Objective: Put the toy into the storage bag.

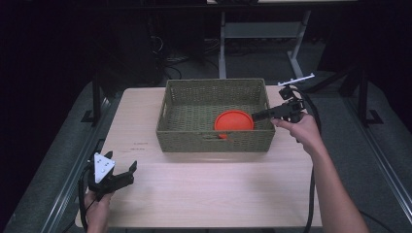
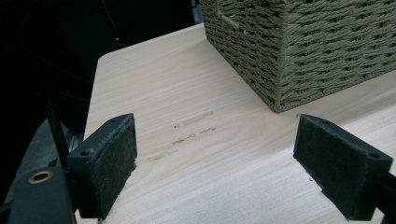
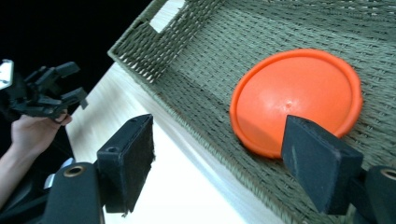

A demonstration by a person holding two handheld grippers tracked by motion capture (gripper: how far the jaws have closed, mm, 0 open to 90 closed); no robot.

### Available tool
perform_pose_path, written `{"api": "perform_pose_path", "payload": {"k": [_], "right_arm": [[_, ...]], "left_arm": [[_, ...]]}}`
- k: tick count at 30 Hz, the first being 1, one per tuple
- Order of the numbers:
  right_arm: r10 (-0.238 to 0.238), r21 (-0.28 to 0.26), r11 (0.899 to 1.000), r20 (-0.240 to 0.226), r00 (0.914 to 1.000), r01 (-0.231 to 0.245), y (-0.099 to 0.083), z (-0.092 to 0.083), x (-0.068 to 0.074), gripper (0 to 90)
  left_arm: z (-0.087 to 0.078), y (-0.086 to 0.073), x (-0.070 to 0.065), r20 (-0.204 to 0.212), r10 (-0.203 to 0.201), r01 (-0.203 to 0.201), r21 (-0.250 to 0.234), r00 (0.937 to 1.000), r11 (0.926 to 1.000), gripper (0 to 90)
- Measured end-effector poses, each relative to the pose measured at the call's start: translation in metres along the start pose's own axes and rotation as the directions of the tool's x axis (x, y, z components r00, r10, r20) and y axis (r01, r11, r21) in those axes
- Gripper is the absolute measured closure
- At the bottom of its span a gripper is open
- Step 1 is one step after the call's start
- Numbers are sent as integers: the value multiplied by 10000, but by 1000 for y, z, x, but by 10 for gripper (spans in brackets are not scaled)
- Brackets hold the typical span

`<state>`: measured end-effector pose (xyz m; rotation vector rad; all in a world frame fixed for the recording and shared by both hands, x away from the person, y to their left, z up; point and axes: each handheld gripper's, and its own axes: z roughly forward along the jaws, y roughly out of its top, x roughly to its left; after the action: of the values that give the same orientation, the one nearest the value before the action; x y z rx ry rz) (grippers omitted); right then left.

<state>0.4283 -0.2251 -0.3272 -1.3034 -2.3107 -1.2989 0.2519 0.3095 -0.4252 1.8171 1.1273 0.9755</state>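
Left gripper [image 1: 127, 171]: you hold it low at about 7 o'clock on the table [image 1: 218, 194], jaws spread wide with nothing but bare wood between them. It points towards the basket's near corner, so a careless sweep forward could shove the basket.
Right gripper [image 1: 256, 116]: your hand has it at about 2 o'clock, reaching over the basket's right wall. Its jaws stand apart and straddle that wall, one outside, one above the lid, gripping nothing.
Woven basket [image 1: 214, 138]: it sits at the far middle of the table. Pull back level from here and I'd expect the inner jaw to catch the rim and drag or tip it.
Orange lid [image 1: 234, 121]: it lies flat on the basket floor, in the near right part, close to the near wall. A low inner jaw could flick its edge and slide it.
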Motion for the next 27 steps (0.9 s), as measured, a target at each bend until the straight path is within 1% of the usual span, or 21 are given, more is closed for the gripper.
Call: {"api": "perform_pose_path", "payload": {"k": [5, 8, 11, 15, 18, 22, 27], "right_arm": [[-191, -41, 9998, 33, 9998, 191, -10, -9, 0, 244], [-281, -136, 9995, -55, 9996, 280, -15, -12, 0, 242], [-403, -148, 9991, -63, 9992, 402, -22, -16, 2, 242], [-585, -220, 9981, -108, 9982, 583, -31, -21, 1, 242], [-590, -243, 9980, -152, 9981, 587, -39, -24, 0, 242], [-717, -210, 9972, -159, 9973, 714, -48, -27, 0, 242], [-655, -247, 9976, -183, 9977, 651, -61, -28, -3, 242]], "left_arm": [[1, 0, 0, 6, -70, 70, 74, 10000, 9999, 127], [1, -1, -1, 50, 57, -58, 115, 10000, 9999, 128], [0, 0, -2, 72, 92, -92, 57, 9999, 9999, 127], [1, 0, -2, 51, 67, -67, 100, 10000, 9999, 127], [0, 0, -2, 54, 56, -56, 85, 10000, 9999, 127], [0, 0, -1, 50, 35, -35, 68, 10000, 10000, 127], [-1, 0, -2, 51, 105, -105, 60, 9999, 9999, 127]]}}
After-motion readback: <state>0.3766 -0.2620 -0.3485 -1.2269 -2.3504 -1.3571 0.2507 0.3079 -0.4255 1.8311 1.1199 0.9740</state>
